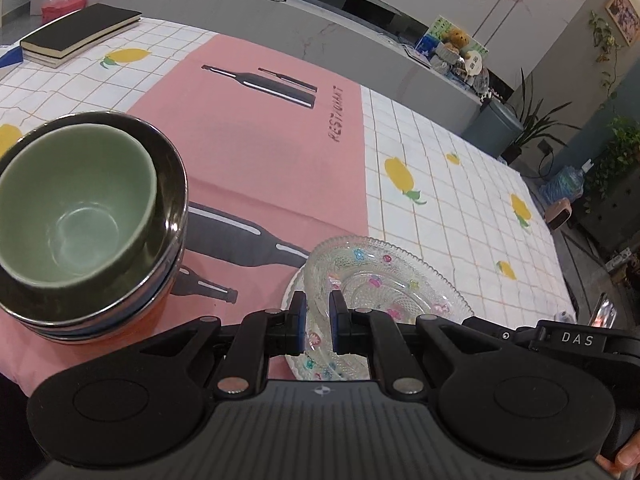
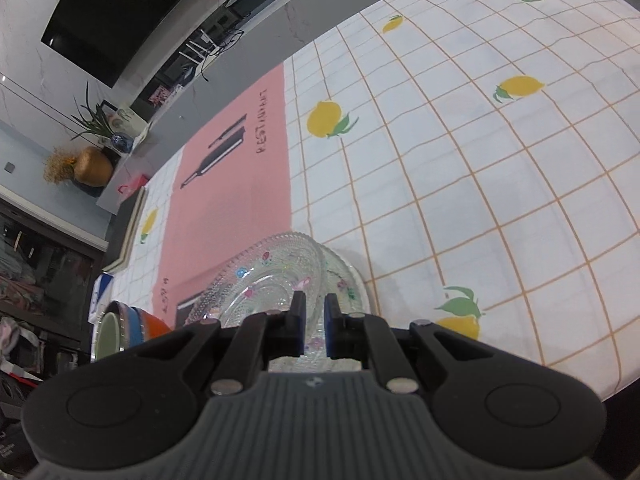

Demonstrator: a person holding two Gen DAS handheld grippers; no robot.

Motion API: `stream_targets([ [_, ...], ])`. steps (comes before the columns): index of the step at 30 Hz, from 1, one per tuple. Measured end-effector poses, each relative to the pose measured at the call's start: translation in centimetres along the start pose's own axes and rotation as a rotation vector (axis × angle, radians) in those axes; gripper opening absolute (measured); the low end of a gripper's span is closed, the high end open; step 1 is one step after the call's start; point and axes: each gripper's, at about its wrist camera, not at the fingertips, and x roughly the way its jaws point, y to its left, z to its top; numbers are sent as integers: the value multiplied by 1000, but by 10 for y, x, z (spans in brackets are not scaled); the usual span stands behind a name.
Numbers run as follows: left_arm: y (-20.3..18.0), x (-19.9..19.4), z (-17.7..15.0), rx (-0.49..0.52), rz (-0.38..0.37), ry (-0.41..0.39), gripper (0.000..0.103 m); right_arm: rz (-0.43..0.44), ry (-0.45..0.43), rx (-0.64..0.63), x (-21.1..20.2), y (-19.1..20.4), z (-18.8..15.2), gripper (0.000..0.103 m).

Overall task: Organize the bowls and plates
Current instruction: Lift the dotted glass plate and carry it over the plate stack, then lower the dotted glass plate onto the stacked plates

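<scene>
A clear glass plate (image 1: 384,276) with small coloured flowers hangs tilted just over a pale second plate (image 1: 295,362) on the pink placemat. My left gripper (image 1: 318,300) is shut on the glass plate's near rim. From the other side, my right gripper (image 2: 314,300) is shut on the same glass plate (image 2: 264,276), with the lower plate (image 2: 350,280) showing to its right. A stack of bowls (image 1: 80,216) stands to the left: a green bowl sits inside a dark steel bowl, on blue and orange ones. In the right wrist view the bowl stack (image 2: 120,328) shows at the lower left.
The pink placemat (image 1: 260,152) lies on a white checked tablecloth with lemons (image 1: 460,200). Black-covered books (image 1: 76,32) are stacked at the far left corner of the table. The right gripper's black body (image 1: 560,336) reaches in beside the plates. A grey counter runs behind the table.
</scene>
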Motion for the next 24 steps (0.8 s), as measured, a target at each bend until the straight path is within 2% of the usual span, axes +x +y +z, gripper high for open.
stream_targets([
  [7,-1,8,-6,36,29,15,12,-26,9,-12,8,-2,-4,7],
  [24,-6,16,-12,102,82,51,10,-128,7,-168,13,17,-13,7],
])
